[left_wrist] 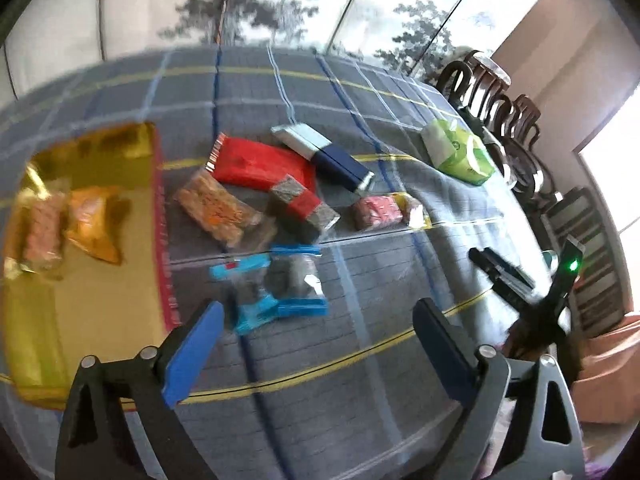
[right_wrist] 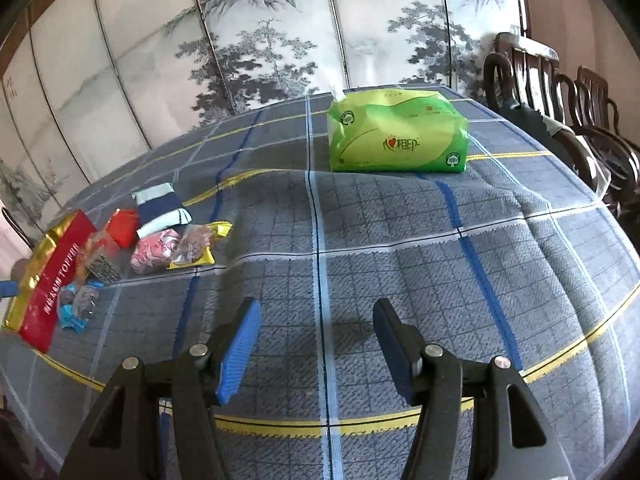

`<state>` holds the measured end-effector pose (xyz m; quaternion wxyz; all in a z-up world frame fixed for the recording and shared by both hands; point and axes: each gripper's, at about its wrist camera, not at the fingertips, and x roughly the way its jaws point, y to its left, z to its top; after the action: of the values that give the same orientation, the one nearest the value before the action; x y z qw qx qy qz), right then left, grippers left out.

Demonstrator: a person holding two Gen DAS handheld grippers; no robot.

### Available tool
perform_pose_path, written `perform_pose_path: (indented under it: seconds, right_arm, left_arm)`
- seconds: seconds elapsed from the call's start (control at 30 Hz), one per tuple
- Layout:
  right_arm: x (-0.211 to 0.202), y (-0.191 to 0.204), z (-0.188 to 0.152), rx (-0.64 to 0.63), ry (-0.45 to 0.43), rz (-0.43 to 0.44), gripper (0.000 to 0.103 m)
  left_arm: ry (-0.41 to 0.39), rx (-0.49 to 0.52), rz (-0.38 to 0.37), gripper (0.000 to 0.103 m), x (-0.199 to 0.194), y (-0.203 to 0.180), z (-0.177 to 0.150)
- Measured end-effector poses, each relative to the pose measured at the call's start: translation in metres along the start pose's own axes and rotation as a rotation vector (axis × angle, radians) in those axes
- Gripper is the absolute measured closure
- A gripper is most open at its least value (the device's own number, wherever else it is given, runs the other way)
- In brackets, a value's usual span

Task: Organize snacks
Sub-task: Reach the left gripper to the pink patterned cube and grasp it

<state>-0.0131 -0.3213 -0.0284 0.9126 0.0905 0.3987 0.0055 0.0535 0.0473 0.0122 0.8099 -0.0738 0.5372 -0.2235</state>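
Observation:
A gold box with a red rim [left_wrist: 100,264] lies at the left and holds an orange packet [left_wrist: 94,222] and a pinkish packet [left_wrist: 42,232]. To its right lie loose snacks: two blue-edged clear packets [left_wrist: 276,284], a clear bag of orange snacks [left_wrist: 216,208], a red pack [left_wrist: 256,164], a grey-and-red bar [left_wrist: 300,208], a blue-and-silver pack [left_wrist: 324,156] and a pink packet [left_wrist: 380,212]. My left gripper [left_wrist: 320,320] is open and empty, just before the blue-edged packets. My right gripper [right_wrist: 316,336] is open and empty over bare cloth; the snacks [right_wrist: 160,248] lie to its left.
The table wears a grey plaid cloth [right_wrist: 400,260]. A green tissue pack [right_wrist: 396,136] sits toward the far right of it. Dark wooden chairs [right_wrist: 560,92] stand along the right edge. A painted folding screen [right_wrist: 260,40] stands behind the table.

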Motion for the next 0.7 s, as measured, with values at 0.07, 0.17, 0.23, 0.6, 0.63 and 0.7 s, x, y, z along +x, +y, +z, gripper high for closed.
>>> perform_pose_path:
  seconds: [0.07,0.17,0.23,0.6,0.63,0.7]
  right_arm:
    - [-0.002,-0.006,-0.001,0.027,-0.010,0.022,0.043]
    - [-0.002,-0.011,-0.001,0.061,-0.021,0.043,0.043]
    - [0.000,-0.013,0.000,0.073,-0.019,0.053,0.043]
    - [-0.001,-0.016,-0.001,0.100,-0.032,0.098,0.042]
    - [-0.001,-0.015,-0.001,0.098,-0.031,0.102,0.042]
    - [0.000,-0.015,-0.001,0.098,-0.030,0.110,0.041]
  left_arm:
    - [0.022,0.005,-0.026,0.011,0.004,-0.008,0.004]
    - [0.001,0.085,-0.034,0.011,0.011,-0.040,0.010]
    - [0.003,0.178,-0.016,0.014,0.023,-0.066,0.015]
    - [0.112,0.482,0.035,0.035,0.100,-0.106,0.052]
    - [0.117,0.498,0.029,0.035,0.102,-0.106,0.055]
    - [0.154,0.540,-0.001,0.035,0.109,-0.109,0.060]
